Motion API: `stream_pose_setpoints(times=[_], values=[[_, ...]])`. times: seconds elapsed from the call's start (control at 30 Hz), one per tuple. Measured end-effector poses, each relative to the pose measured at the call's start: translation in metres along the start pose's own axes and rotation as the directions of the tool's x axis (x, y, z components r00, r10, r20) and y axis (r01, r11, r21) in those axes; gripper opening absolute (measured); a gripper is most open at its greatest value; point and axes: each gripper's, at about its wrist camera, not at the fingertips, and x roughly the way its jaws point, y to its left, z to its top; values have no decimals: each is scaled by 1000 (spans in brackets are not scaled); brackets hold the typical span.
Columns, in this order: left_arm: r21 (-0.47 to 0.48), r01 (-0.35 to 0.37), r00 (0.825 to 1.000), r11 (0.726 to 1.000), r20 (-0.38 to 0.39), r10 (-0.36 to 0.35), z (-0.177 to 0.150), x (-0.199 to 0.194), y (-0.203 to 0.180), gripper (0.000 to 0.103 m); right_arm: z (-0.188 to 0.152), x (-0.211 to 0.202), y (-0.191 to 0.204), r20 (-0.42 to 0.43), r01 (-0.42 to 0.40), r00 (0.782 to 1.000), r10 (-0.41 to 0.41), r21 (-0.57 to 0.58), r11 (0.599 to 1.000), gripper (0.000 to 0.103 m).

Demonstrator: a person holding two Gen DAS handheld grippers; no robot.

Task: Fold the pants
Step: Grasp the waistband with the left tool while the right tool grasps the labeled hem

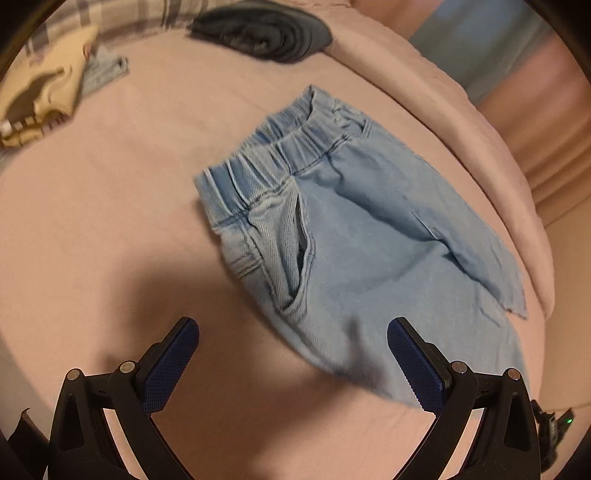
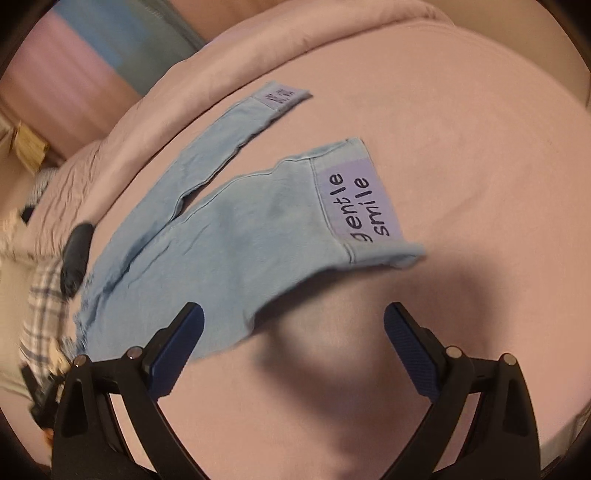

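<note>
Here the pants [image 1: 354, 236] are light blue, soft like denim, with a bunchy stretchy waistband [image 1: 273, 155] and a pocket [image 1: 295, 251] that gapes open. They lie flat on a smooth pink sheet [image 1: 110, 221], just ahead of the left gripper [image 1: 293, 365]. Its two fingers are spread wide and hold nothing. The right finger's bumpy blue pad [image 1: 415, 365] sits over the edge of the cloth.

In the right view the two legs stretch away from the right gripper [image 2: 293, 349], whose fingers are also spread wide with nothing between them. The near leg ends in a purple cuff patch [image 2: 356, 203] that reads "gentle smile". The far cuff [image 2: 280, 96] has a patch too, but its words are too small to read.

Far past the left fingers lie a dark folded cloth [image 1: 266, 33], a tan cloth [image 1: 44, 96] and a plaid cloth [image 1: 122, 18]. The sheet has a thick rounded edge [image 1: 480, 122].
</note>
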Motion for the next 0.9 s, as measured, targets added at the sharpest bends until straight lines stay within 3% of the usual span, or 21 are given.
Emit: stream_pose_setpoints(times=[0.13,0.17,0.2,0.23,0.27,0.33,0.4,0.5,0.6,0.73,0.77,0.8,0.87,0.9], values=[[-29,19,999,999,43,-18,8,8,0,96,12,15,-18,50,-99,995,92,176,979,89],[-30,3,999,1000,49,-2,10,8,-1,83,14,17,-23,66,-97,994,85,214,972,74],[-24,-2,998,1000,56,4,13,7,-2,63,18,17,-24,74,-69,996,54,231,971,62],[-13,-6,998,1000,63,7,16,7,-3,51,19,16,-23,79,-54,996,37,221,974,40],[-5,-26,998,1000,58,26,16,6,-3,28,21,14,-19,84,-42,996,25,199,979,22],[1,-24,999,1000,47,24,19,5,-1,22,24,6,-4,103,-6,995,-5,113,994,11],[18,-8,998,1000,58,7,18,-4,-2,17,26,-12,17,170,51,984,-49,-11,999,6],[84,-34,995,996,101,25,16,-25,-6,16,26,-46,45,223,121,971,-87,-147,982,5],[99,-36,995,994,99,26,15,-33,-1,17,25,-63,38,224,177,965,-136,-172,969,5],[112,-107,994,988,31,104,5,-8,3,25,13,-30,-3,133,214,972,-195,-150,965,9],[126,-119,993,985,20,117,3,-6,4,34,9,-19,-11,111,235,969,-221,-146,961,23],[144,-153,988,978,22,152,2,-6,3,55,5,-7,-24,72,239,970,-232,-125,963,25],[185,-197,980,963,59,190,2,-18,5,76,4,-13,-33,101,175,981,-166,-92,980,26],[197,-201,979,959,81,189,3,-26,8,77,6,-18,-37,95,147,986,-139,-75,986,27]])
